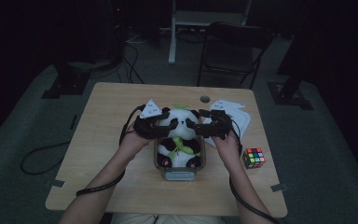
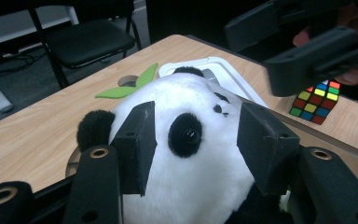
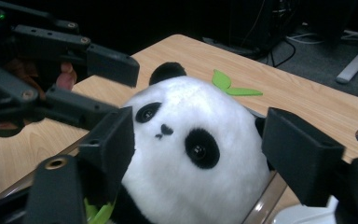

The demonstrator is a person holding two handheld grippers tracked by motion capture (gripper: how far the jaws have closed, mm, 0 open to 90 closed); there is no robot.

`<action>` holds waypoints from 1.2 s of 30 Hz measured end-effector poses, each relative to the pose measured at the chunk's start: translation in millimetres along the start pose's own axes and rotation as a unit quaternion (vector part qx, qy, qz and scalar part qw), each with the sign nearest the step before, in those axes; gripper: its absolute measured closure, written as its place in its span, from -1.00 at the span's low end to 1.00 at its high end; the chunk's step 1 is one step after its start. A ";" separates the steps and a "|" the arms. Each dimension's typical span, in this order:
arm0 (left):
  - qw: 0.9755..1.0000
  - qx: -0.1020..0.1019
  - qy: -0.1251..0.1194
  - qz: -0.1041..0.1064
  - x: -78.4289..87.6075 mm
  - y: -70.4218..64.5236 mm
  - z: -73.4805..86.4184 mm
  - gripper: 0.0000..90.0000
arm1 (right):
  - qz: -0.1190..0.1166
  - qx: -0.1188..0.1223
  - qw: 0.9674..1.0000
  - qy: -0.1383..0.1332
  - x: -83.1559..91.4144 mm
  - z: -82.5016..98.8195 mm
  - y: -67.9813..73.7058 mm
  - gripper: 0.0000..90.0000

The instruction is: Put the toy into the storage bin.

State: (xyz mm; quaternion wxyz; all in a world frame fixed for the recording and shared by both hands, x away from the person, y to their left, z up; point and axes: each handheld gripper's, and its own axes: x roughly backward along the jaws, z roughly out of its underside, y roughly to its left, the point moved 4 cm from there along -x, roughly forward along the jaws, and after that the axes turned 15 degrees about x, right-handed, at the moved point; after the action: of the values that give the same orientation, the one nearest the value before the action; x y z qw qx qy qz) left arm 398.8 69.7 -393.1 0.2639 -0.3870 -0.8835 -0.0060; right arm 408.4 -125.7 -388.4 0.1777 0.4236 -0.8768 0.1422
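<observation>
A: Panda first. Where is it?

B: The toy panda sits in a clear box near the middle of the table, body down in the box, head sticking up over the rim. In the left gripper view the panda fills the centre; in the right gripper view the panda faces the camera.

A: Left gripper?

B: The left gripper is on the panda's left side, at head height. In its own view the left gripper has its jaws wide apart, one on each side of the head. They look to touch or nearly touch the fur; can't tell if they're squeezing.

A: Right one?

B: The right gripper is on the opposite side of the panda's head. In its own view the right gripper is also spread wide around the head. The near jaw seems against the fur, the far jaw has a gap. No firm hold visible.

A: Other stuff?

B: A green leaf lies on the table just behind the panda. A white lid lies behind and to the right of the panda. A puzzle cube is to the panda's right, near the table edge. A chair stands beyond the table.
</observation>
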 end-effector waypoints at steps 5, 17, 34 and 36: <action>1.000 -0.002 0.012 -0.008 -7.3 0.4 2.2 0.19 | 0.026 -0.022 0.999 0.023 -12.8 0.0 -4.1 -0.43; 1.000 0.015 0.017 -0.009 -11.4 7.1 7.5 0.30 | -0.048 0.023 0.997 0.054 -33.7 5.3 18.5 -0.76; 0.998 0.034 0.054 -0.021 -23.4 19.6 17.1 0.48 | -0.010 0.025 0.996 0.085 -34.7 9.5 19.4 0.79; 0.997 0.034 0.063 -0.026 -26.6 20.4 19.0 0.48 | -0.014 0.017 0.995 0.099 -39.8 11.7 18.1 0.81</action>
State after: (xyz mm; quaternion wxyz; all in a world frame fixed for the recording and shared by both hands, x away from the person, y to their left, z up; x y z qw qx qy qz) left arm 418.9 70.0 -426.0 0.3321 -0.3536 -0.8744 -0.0077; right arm 414.8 -92.0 -417.9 0.2588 0.4227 -0.8461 0.1962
